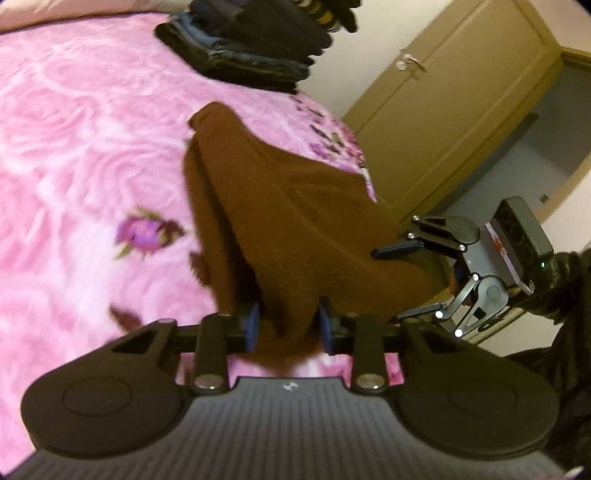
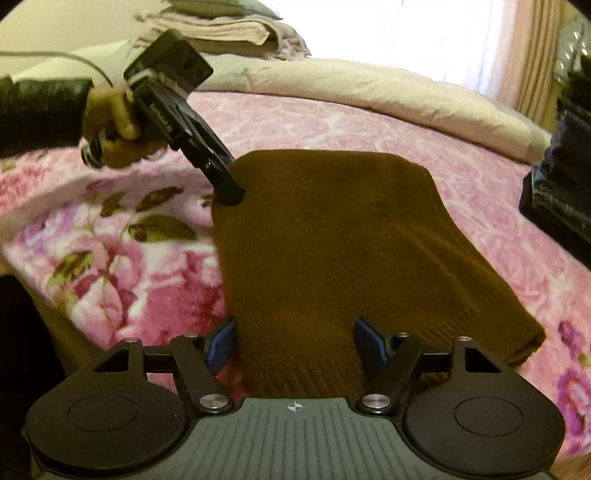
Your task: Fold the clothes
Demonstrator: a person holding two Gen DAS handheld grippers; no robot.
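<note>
A brown knit sweater (image 1: 280, 221) lies partly folded on the pink floral bed cover (image 1: 81, 147). My left gripper (image 1: 289, 328) is shut on its near edge, with cloth bunched between the blue pads. It also shows in the right wrist view (image 2: 231, 194), pinching the sweater's left corner. My right gripper (image 2: 295, 341) has its blue pads on either side of the sweater's (image 2: 332, 236) near hem, shut on it. In the left wrist view the right gripper (image 1: 400, 280) grips the sweater's right corner.
A stack of dark folded clothes (image 1: 251, 48) sits on the bed beyond the sweater; it also shows at the right in the right wrist view (image 2: 561, 184). A beige duvet (image 2: 369, 88) and folded linens (image 2: 229, 29) lie at the far side. A tan door (image 1: 454, 110) stands past the bed edge.
</note>
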